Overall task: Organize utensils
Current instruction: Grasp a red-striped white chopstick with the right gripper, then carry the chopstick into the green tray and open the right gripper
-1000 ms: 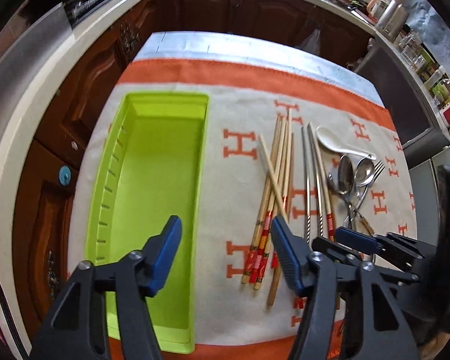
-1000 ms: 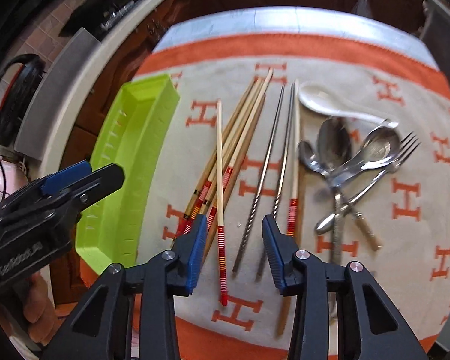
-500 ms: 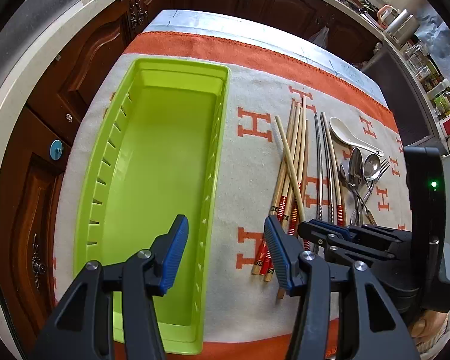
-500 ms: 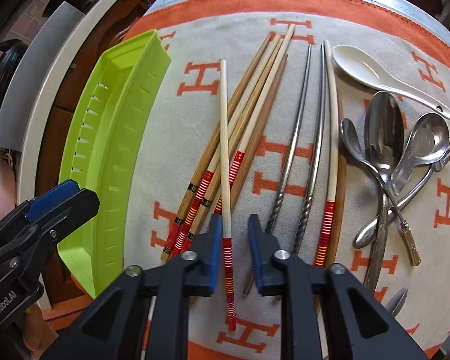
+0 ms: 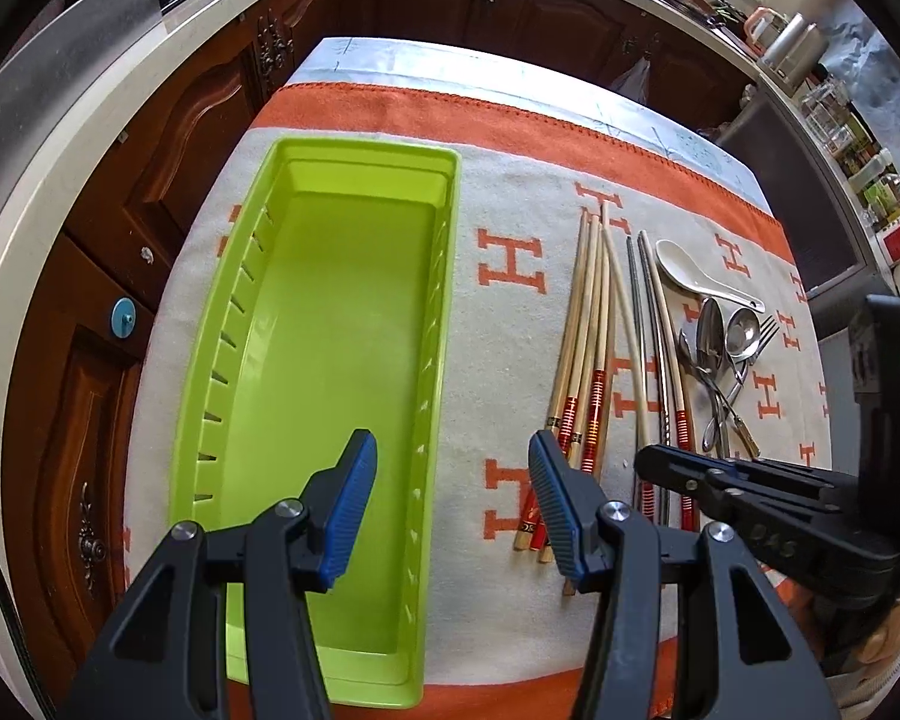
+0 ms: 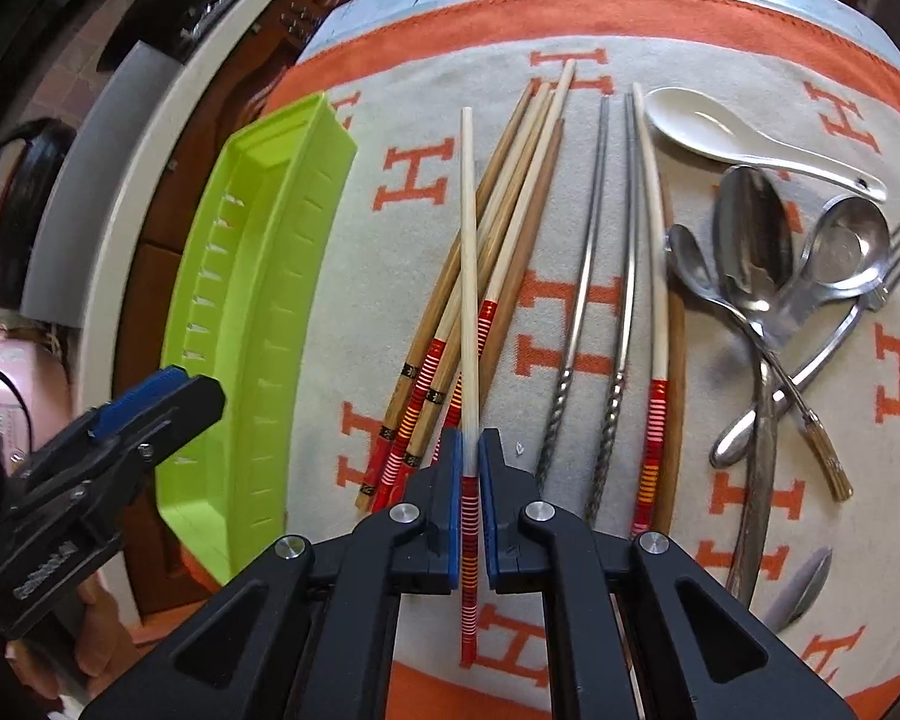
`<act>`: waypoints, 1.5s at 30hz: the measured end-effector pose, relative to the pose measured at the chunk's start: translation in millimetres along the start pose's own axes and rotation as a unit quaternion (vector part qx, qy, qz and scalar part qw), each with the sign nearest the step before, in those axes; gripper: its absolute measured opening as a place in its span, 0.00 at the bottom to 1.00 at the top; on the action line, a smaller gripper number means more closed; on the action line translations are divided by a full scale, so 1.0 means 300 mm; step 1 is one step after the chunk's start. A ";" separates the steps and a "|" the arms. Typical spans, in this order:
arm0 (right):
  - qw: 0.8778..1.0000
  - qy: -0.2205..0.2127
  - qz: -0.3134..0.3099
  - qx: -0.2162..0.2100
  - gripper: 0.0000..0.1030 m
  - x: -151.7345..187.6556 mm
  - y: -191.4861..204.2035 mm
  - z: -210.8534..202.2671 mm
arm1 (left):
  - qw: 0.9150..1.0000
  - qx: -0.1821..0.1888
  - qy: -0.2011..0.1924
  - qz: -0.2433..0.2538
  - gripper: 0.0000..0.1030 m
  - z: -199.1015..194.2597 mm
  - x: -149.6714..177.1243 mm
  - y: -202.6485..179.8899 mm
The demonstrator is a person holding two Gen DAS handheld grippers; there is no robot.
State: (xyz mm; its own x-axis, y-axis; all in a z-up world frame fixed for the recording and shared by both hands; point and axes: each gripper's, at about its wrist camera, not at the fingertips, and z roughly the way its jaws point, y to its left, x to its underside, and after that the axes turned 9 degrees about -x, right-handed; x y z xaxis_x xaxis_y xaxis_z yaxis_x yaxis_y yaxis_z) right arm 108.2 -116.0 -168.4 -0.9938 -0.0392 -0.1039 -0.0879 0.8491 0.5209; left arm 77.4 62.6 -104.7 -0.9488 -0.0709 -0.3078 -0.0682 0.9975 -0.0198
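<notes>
My right gripper (image 6: pixel 470 444) is closing the last bit, its blue pads pressing on the red-striped end of a pale wooden chopstick (image 6: pixel 468 240). That chopstick lies across a fan of other wooden chopsticks (image 6: pixel 510 210) on the cloth. In the left wrist view the right gripper (image 5: pixel 648 462) sits low over the chopstick ends. My left gripper (image 5: pixel 453 456) is open and holds nothing. It hangs over the near right wall of the lime-green tray (image 5: pixel 366 150), which has nothing in it.
Two metal chopsticks (image 6: pixel 588 252) and another red-banded pair lie right of the fan. Further right are a white ceramic spoon (image 6: pixel 720 132), several steel spoons (image 6: pixel 750 240) and a fork (image 6: pixel 894 258). An orange-bordered cloth (image 6: pixel 570 12) covers the table. Wooden cabinets stand behind.
The right gripper has come down and its jaws have gone from wide apart to closed on the pale chopstick. The left gripper stays open; its view has shifted slightly towards the tray.
</notes>
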 end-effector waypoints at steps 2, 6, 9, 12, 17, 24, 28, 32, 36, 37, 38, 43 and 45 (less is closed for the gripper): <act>1.000 -0.013 0.012 -0.018 0.05 0.006 -0.012 -0.037 | 1.000 0.003 -0.007 0.010 0.49 -0.012 -0.006 -0.012; 0.998 -0.029 0.025 -0.046 0.05 0.018 -0.023 -0.113 | 1.000 0.001 -0.019 0.018 0.42 -0.048 -0.021 -0.021; 0.997 -0.034 0.025 -0.061 0.05 0.017 -0.001 -0.149 | 0.999 -0.012 -0.035 0.017 0.42 -0.090 -0.022 0.005; 0.996 -0.035 0.021 -0.078 0.05 0.025 0.033 -0.181 | 0.998 -0.041 -0.047 0.017 0.42 -0.124 -0.014 0.052; 0.994 -0.033 0.017 -0.103 0.05 0.028 0.135 -0.174 | 0.994 -0.091 -0.051 -0.012 0.42 -0.139 0.013 0.182; 0.992 -0.001 0.019 -0.122 0.06 0.021 0.310 -0.029 | 0.992 -0.102 -0.040 -0.061 0.42 -0.124 0.064 0.338; 0.993 0.014 0.013 -0.113 0.06 0.004 0.379 0.074 | 0.991 -0.106 -0.037 -0.071 0.42 -0.115 0.090 0.367; 0.995 0.016 0.026 -0.097 0.25 -0.017 0.382 0.155 | 0.991 -0.106 -0.033 -0.080 0.42 -0.101 0.099 0.380; 0.995 0.005 0.028 -0.096 0.38 -0.026 0.388 0.174 | 0.991 -0.101 -0.034 -0.084 0.42 -0.099 0.101 0.381; 0.995 0.005 0.024 -0.094 0.38 -0.024 0.392 0.172 | 0.991 -0.100 -0.034 -0.084 0.42 -0.099 0.102 0.379; 0.995 0.004 0.022 -0.096 0.38 -0.021 0.395 0.167 | 0.991 -0.097 -0.034 -0.082 0.42 -0.100 0.101 0.376; 0.997 -0.018 -0.005 -0.072 0.38 -0.010 0.392 0.096 | 0.994 -0.077 -0.035 -0.067 0.42 -0.102 0.084 0.324; 0.998 -0.028 -0.014 -0.049 0.38 -0.006 0.371 0.057 | 0.996 -0.063 -0.033 -0.053 0.42 -0.098 0.071 0.284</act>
State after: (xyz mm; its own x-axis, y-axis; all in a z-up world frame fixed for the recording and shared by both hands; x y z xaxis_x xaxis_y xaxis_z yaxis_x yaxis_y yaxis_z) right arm 101.3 -12.5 -124.6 -0.9859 -0.0300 -0.1646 -0.1238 0.7925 0.5972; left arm 42.3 145.9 -84.8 -0.9124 -0.1720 -0.3714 -0.2092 0.9759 0.0618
